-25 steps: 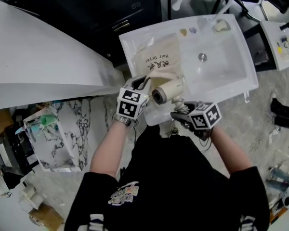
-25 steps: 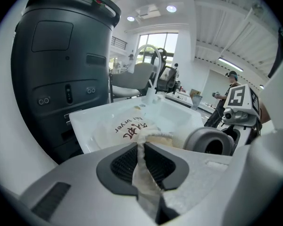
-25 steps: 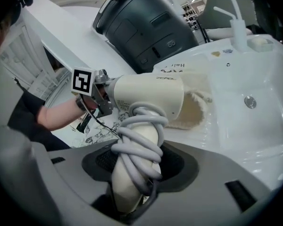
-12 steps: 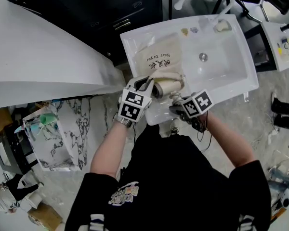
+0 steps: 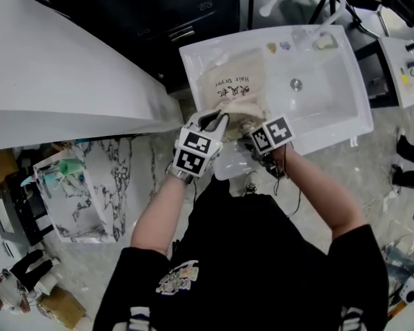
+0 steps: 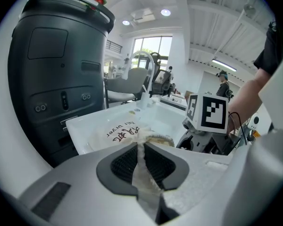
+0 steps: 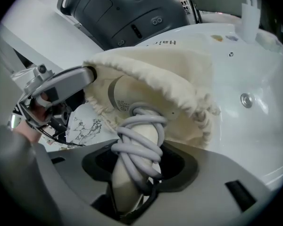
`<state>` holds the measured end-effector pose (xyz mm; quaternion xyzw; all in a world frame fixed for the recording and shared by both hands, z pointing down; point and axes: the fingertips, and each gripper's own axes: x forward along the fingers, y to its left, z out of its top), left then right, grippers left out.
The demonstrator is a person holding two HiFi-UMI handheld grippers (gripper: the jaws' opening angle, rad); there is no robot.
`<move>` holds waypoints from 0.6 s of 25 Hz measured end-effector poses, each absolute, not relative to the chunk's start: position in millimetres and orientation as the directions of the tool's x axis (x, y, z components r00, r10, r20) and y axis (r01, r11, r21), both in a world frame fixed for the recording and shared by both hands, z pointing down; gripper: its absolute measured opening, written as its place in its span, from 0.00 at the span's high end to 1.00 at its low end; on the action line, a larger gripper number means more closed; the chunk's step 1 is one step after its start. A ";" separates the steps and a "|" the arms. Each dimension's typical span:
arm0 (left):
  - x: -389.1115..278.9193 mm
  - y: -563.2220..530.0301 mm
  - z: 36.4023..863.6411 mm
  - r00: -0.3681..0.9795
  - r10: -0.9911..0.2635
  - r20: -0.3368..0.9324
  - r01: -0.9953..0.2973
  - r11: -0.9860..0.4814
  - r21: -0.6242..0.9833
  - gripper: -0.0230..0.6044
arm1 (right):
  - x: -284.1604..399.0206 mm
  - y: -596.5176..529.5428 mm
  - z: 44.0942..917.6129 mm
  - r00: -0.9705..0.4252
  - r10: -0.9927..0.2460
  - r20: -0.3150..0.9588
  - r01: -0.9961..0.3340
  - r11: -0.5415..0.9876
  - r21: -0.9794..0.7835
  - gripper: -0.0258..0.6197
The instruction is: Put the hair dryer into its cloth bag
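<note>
White sink (image 5: 334,98): upper centre-right of head view. 
Cloth bag (image 5: 233,83): lies on sink's left shelf, printed side up, mouth toward lower edge of frame, near person. 
Hair dryer (image 7: 124,187): head inside bag mouth, handle sticking out toward bottom of right gripper view. 
Left gripper (image 5: 219,119): jaws pinched together on bag's mouth edge, cloth lifted. 
Right gripper (image 5: 248,140): jaws clamped on dryer handle. 
Cord (image 7: 139,142): grey, coiled round handle.

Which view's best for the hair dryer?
Right gripper view: hair dryer fills the middle, cord-wrapped handle in the right gripper, head inside the cloth bag. Head view: mostly hidden by the bag. Left gripper view: only bag cloth.
</note>
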<state>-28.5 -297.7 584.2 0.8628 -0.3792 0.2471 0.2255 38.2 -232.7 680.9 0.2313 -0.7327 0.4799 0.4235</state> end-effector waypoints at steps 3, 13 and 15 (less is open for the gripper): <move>-28.5 -295.7 580.7 0.604 -0.541 0.585 -0.760 -0.611 0.220 0.89 | 31.4 -245.1 683.8 -0.537 0.030 0.843 -0.767 0.398 -0.503 0.62; -32.4 -289.4 577.9 0.629 -0.526 0.572 -0.752 -0.599 0.276 0.89 | 16.7 -297.9 692.3 -0.597 -0.201 0.776 -0.795 0.275 -0.541 0.62; -34.1 -289.4 577.1 0.630 -0.527 0.570 -0.752 -0.598 0.278 0.89 | 12.3 -306.7 694.0 -0.604 -0.233 0.762 -0.793 0.274 -0.545 0.62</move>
